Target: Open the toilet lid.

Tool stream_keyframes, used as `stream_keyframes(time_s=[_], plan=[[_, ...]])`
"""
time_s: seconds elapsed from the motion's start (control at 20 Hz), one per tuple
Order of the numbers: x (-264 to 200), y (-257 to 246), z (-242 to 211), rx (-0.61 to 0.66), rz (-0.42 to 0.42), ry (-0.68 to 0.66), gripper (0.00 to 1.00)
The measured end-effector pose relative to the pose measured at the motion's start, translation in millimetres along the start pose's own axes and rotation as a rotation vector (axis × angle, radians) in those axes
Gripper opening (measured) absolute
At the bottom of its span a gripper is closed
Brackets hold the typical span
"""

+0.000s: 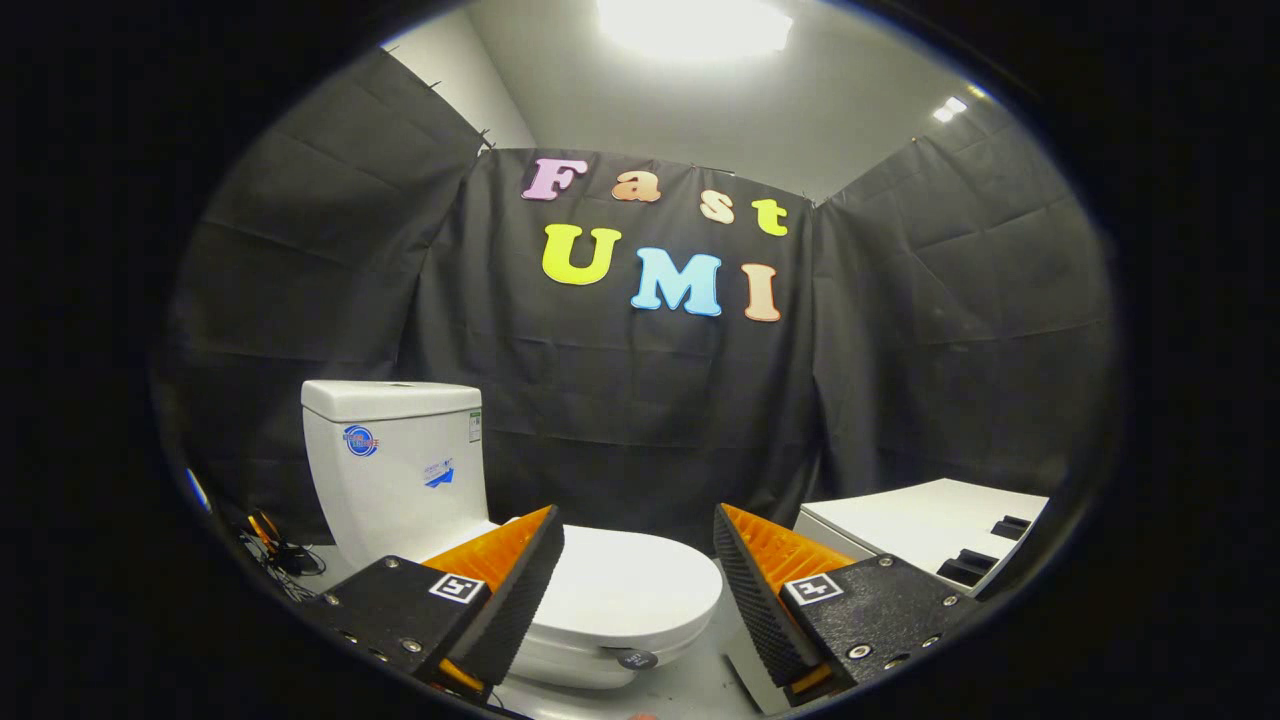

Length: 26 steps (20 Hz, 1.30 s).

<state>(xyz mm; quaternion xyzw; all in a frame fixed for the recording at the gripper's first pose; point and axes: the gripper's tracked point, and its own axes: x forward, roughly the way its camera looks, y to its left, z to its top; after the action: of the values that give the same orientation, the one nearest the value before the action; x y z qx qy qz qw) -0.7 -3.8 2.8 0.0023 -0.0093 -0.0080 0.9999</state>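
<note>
- The booth is walled with black cloth (640, 400), hung in creased panels behind and to both sides, with a pale ceiling and a bright ceiling light (693, 25) seen above it
- A white toilet (480, 520) is seen low and to the left, standing on a pale floor (690, 685) in front of the cloth
- Its tank (395, 465) is set upright at the back, with a blue round sticker and smaller labels on its front face; these are too small to be made out
- A white cabinet (920, 525) with a flat top is placed to the right of the toilet, well apart from it; two dark recessed handles are seen on its near face
- The toilet lid (625, 585) is lying closed and flat over the bowl, just ahead of the jaws and partly between them, nearer the left finger
- The gripper (638, 590) is held with its jaws wide open; nothing is held between them, and the lid is not touched by either finger as far as can be told
- The fingers (520, 585) are faced with black ridged pads and backed in orange, each carried on a black block bearing a small square marker
- A tangle of dark cables (280, 555) with an orange piece is left on the floor left of the tank
- A small dark round disc (637, 659) is seen at the front edge of the bowl
</note>
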Motion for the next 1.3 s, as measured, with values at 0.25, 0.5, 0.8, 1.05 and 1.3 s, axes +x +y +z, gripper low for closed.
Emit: stream_keyframes(time_s=[0.25, 0.5, 0.8, 1.05, 1.3], plan=[[4, -3, -1, 0.004, -0.010, 0.000, 0.93], [17, -5, -8, 0.023, -0.023, 0.012, 0.93], [35, -5, -29, 0.097, -0.033, 0.050, 0.93], [42, -7, -65, 0.239, -0.049, 0.104, 0.93], [44, -15, -99, 0.359, -0.082, 0.136, 0.93]])
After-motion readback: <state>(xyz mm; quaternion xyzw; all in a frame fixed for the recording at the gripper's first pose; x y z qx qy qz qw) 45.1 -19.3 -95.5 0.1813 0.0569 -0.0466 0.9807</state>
